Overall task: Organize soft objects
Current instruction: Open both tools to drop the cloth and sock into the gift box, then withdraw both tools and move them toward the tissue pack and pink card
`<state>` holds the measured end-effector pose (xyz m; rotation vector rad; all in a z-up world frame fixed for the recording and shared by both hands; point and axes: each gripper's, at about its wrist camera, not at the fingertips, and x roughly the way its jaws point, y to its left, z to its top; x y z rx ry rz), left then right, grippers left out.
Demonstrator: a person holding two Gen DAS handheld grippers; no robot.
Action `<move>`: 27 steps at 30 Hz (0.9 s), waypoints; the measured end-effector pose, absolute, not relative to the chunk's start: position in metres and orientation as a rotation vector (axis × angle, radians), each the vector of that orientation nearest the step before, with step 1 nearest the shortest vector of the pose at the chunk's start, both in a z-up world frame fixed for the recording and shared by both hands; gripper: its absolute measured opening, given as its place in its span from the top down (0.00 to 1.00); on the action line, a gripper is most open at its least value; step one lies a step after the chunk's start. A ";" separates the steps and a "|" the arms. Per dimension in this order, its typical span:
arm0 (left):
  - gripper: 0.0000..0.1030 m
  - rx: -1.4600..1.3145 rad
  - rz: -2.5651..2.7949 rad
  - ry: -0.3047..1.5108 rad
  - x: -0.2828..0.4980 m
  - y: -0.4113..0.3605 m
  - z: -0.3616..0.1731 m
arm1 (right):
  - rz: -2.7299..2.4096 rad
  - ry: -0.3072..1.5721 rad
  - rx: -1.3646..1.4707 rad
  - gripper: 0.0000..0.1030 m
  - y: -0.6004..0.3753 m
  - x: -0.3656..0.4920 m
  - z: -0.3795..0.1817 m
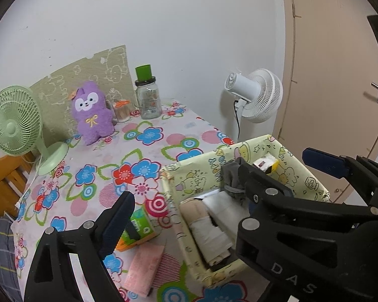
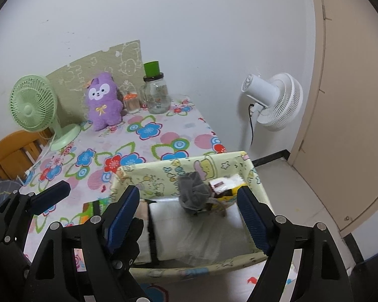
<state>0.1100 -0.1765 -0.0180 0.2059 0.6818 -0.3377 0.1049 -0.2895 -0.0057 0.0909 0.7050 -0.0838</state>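
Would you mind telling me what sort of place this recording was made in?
Probably a home bedroom or small living room: a table under a floral tablecloth, a purple plush toy, a white floor fan and an interior door.

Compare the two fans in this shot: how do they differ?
The green fan stands on the flowered table at its left end; the white fan stands on the floor past the table's right edge. The green fan shows its grille front to the camera; the white fan is turned away, showing its motor housing. Both are round caged fans near the wall.
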 end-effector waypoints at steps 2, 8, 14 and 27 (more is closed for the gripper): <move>0.09 0.200 -0.332 0.680 0.109 -0.169 -0.017 | -0.081 0.701 0.087 0.20 -0.283 0.104 -0.004; 0.09 0.190 -0.305 0.673 0.106 -0.149 -0.013 | -0.065 0.694 0.079 0.20 -0.264 0.099 0.001; 0.09 0.182 -0.301 0.666 0.102 -0.135 -0.013 | -0.056 0.693 0.062 0.20 -0.248 0.098 0.002; 0.09 0.125 -0.255 0.696 0.107 -0.092 -0.031 | -0.004 0.703 0.029 0.20 -0.206 0.103 -0.008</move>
